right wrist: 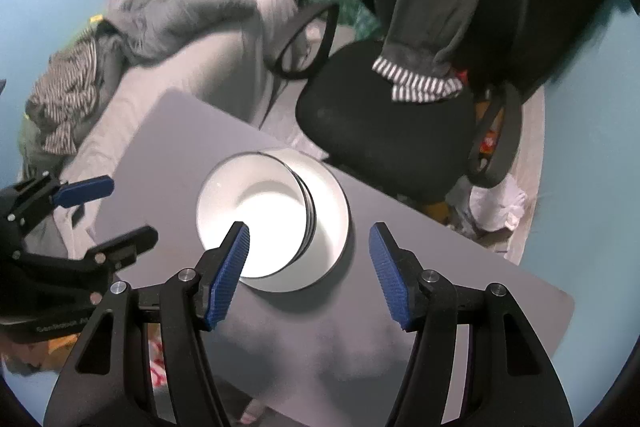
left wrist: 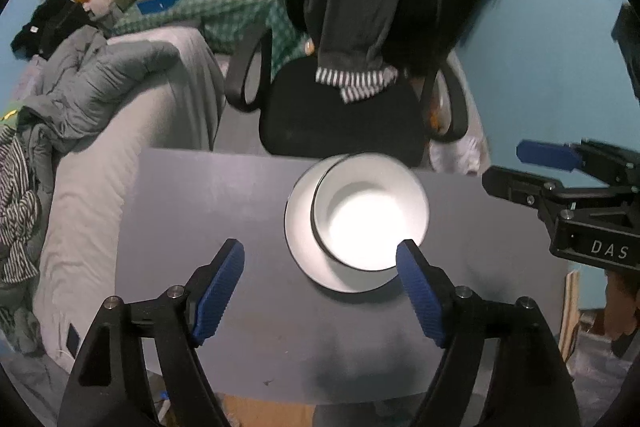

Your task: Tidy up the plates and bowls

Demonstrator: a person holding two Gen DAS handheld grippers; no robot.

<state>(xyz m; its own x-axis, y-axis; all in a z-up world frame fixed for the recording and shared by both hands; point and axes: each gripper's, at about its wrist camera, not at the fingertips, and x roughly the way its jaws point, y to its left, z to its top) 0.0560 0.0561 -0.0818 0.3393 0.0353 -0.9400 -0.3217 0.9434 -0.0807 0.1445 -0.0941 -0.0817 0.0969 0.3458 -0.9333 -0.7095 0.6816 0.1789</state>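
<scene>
So the bowl (left wrist: 370,213) was sitting on the plate (left wrist: 304,247), both white, out near the far edge of the grey table (left wrist: 200,227) and right in front of the black office chair (left wrist: 344,115). The bowl wasn't centred on the plate, it was pushed toward one side with a crescent of plate showing on the other. In the right wrist view there looked to be more than one rim on that bowl (right wrist: 256,215), so it might've been a couple of bowls nested, but the glare blew out the middle and I couldn't say for sure. Both tongs were spread wide and holding nothing: the left gripper (left wrist: 322,259) hung over the near side of the stack with its right fingertip just at the bowl's rim, and the right gripper (right wrist: 310,243) was above the plate (right wrist: 332,227) with its left finger over the bowl's inside. My read was the stacking was basically done and the only thing left was tidying up. If I was doing it, I'd nudge the bowl toward the middle of the plate using one finger against the outside wall, slow and low, and keep the other tong clear so the plate didn't skate toward the chair side and off the table.
</scene>
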